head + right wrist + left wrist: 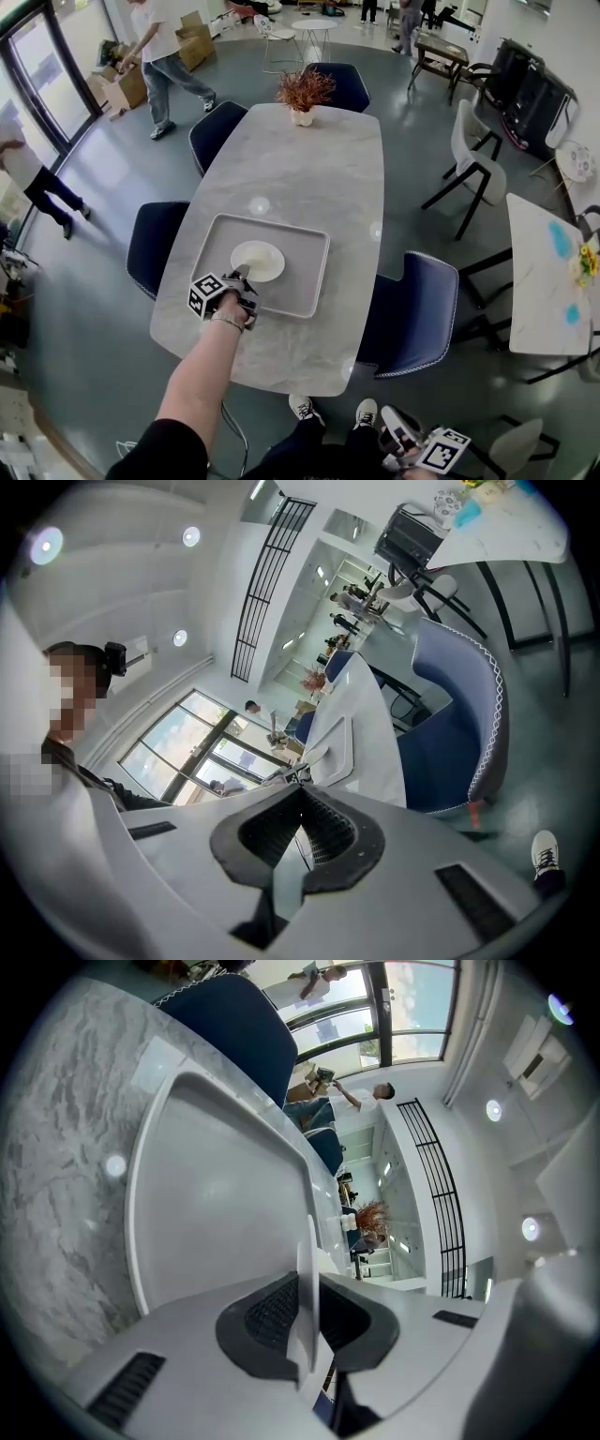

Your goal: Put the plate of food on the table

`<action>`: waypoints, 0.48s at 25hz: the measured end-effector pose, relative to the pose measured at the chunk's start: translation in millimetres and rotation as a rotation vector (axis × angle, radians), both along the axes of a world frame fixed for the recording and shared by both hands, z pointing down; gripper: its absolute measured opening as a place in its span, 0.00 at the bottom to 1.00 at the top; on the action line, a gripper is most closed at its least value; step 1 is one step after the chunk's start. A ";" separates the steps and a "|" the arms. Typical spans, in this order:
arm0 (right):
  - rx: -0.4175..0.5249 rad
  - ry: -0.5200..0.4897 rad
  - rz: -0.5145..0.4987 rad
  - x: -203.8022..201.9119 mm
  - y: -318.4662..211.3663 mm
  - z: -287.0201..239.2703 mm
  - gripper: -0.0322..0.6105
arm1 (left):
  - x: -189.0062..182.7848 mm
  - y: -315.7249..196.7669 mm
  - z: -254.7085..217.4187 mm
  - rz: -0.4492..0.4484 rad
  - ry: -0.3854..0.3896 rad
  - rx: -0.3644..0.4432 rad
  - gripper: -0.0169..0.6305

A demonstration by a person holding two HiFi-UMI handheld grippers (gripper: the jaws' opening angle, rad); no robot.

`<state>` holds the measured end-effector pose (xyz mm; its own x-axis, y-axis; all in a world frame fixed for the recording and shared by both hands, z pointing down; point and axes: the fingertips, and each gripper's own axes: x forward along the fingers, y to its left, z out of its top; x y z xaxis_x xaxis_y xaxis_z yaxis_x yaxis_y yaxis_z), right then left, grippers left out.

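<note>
The left tongs [242, 274] are closed narrowly on the near rim of a round white plate [258, 261], whose thin edge runs between the two dark pads in the left gripper view. The plate sits over the middle of a grey rectangular tray [305, 281]; whether it rests on the tray or is held just clear of it cannot be told. The tray lies on the near half of a long marble desk [309, 169]. Well beyond the tray, at the desk's far end, stands a small pot of reddish dried plant [303, 94]. Navy chairs flank the tray on both sides, one [412, 314] just to its right. The right tongs [398, 439] hang low, off the desk and well to the near right of the tray, their pads together with nothing between them.
</note>
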<state>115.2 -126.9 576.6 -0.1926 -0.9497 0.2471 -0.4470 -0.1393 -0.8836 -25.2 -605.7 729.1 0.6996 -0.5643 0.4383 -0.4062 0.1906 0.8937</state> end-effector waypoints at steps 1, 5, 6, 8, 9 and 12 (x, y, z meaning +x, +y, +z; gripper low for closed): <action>0.001 -0.016 0.004 -1.1 0.2 0.3 0.07 | 0.9 -1.4 0.7 0.002 -0.002 0.001 0.08; 0.001 -0.061 0.017 -2.9 1.7 2.7 0.07 | 3.2 -4.9 5.7 0.012 -0.037 0.000 0.08; -0.002 -0.064 0.010 -3.1 3.0 4.2 0.07 | 3.9 -5.0 7.0 0.016 -0.053 0.000 0.08; -0.011 -0.062 -0.003 -3.1 6.2 7.6 0.07 | 4.2 -4.4 9.5 0.024 -0.087 0.000 0.08; -0.013 -0.053 0.000 -1.9 7.4 8.2 0.07 | 3.2 -3.8 11.0 0.027 -0.104 -0.002 0.08; -0.009 -0.028 0.019 -0.7 8.2 5.7 0.07 | -2.3 -2.1 14.3 0.037 -0.161 0.002 0.08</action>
